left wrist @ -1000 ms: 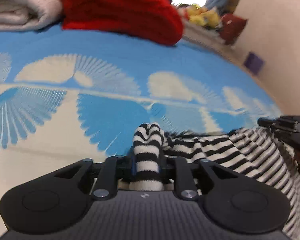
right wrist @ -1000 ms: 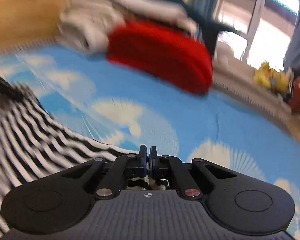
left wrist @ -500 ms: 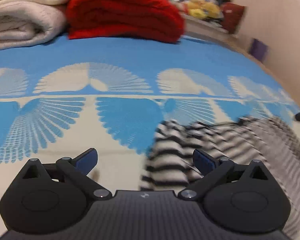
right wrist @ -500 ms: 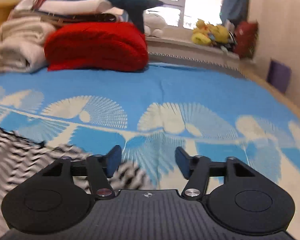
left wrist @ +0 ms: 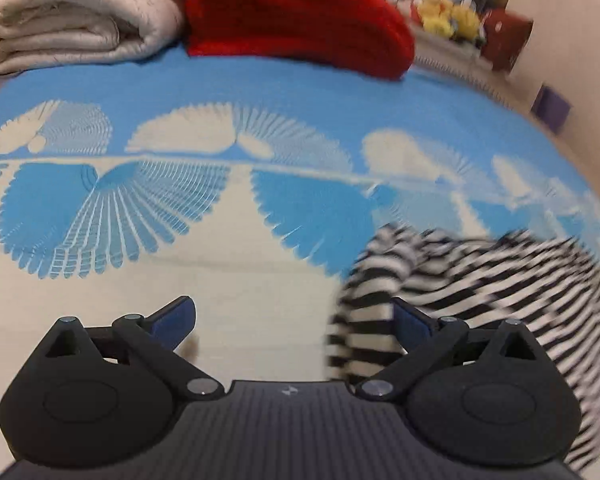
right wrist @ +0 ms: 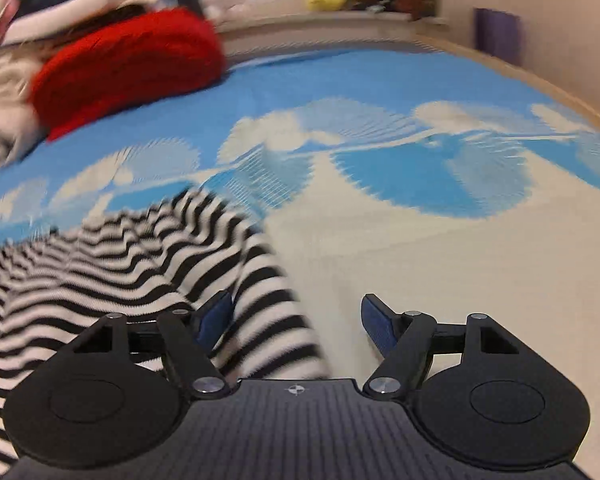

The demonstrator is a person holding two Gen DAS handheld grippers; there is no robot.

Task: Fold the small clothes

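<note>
Left wrist view is showing the left gripper [left wrist: 294, 322] with jaws standing wide apart, gripping nothing; the striped garment [left wrist: 472, 280] is lying on the blue patterned bed cover [left wrist: 260, 92], its edge just beside the right-hand jaw. The right gripper [right wrist: 296, 320] has just been opening its jaws, with a striped fold lying loose between them, nearer the left-hand jaw. Both should probably be clearing the cloth without dragging it, then seeking fresh edges. No readable writing is showing.
</note>
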